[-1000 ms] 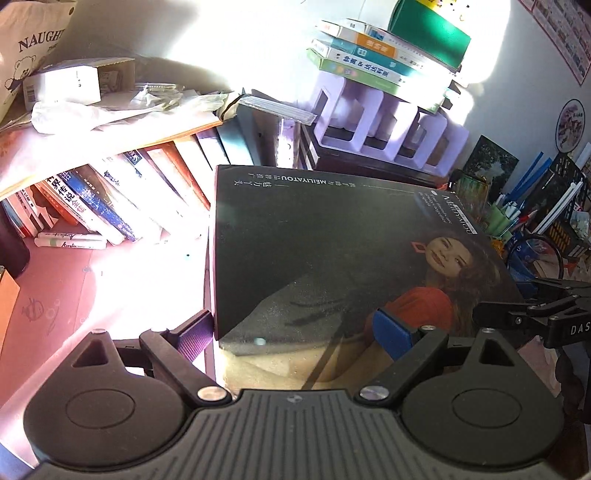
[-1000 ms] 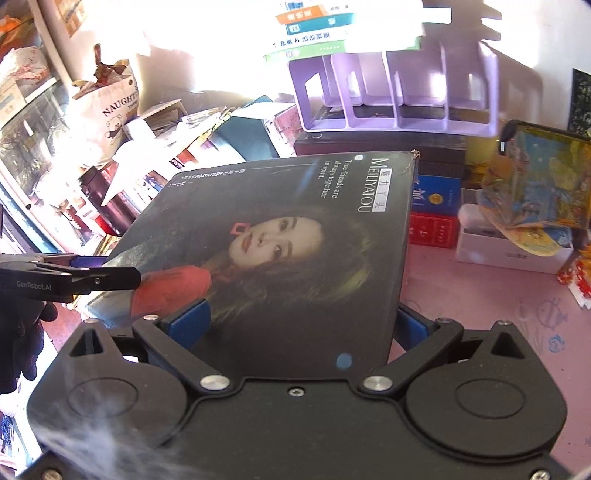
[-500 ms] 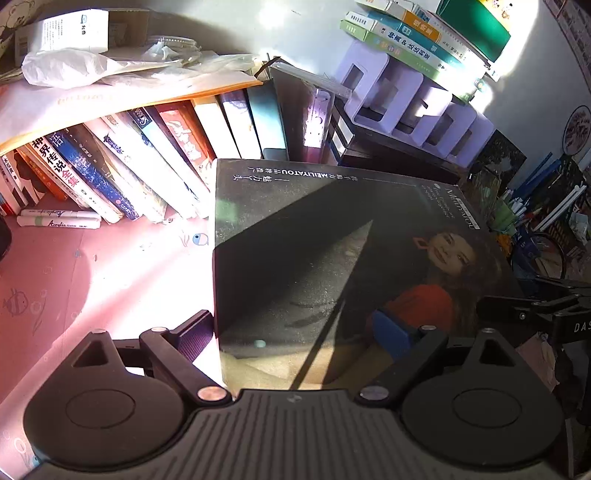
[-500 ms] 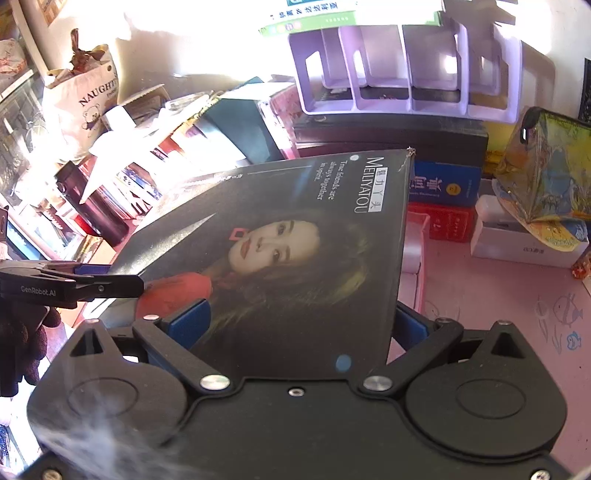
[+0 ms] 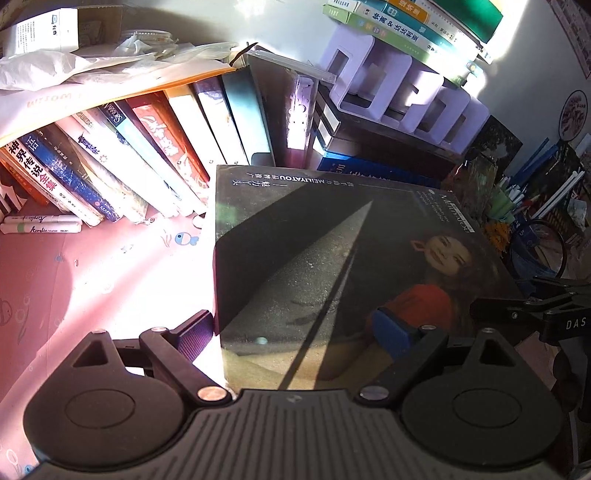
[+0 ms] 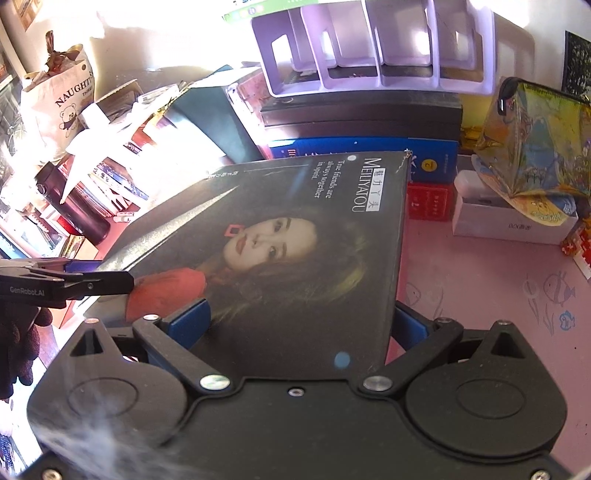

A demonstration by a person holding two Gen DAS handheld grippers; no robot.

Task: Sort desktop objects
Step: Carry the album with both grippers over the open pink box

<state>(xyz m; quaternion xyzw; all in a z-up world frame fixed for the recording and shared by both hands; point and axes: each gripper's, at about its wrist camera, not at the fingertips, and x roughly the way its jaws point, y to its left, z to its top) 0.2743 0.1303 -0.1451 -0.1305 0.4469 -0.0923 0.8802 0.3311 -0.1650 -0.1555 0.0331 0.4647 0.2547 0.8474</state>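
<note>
A flat dark box with a woman's portrait and "MEILIYATOU" lettering [image 5: 332, 258] fills both views; it also shows in the right wrist view [image 6: 295, 236]. My left gripper [image 5: 295, 332] is shut on its near edge, blue pads above and below it. My right gripper [image 6: 299, 321] is shut on the opposite edge the same way. The box hangs level over the pink desk mat [image 5: 92, 266], just in front of a row of leaning books [image 5: 147, 147] and a stack of dark boxes [image 6: 362, 114]. Each gripper's tip shows in the other's view.
A purple file rack [image 6: 373, 40] stands on the dark boxes, with books stacked on top [image 5: 406, 22]. Two white markers [image 5: 40, 223] lie at the left. A white box [image 6: 509, 218] with a colourful pouch [image 6: 535, 147] sits at the right. A dark flask [image 6: 70, 199] stands at far left.
Both grippers have carried the box lower and closer toward the leaning books and the dark box stack. The grip on the box has not changed.
</note>
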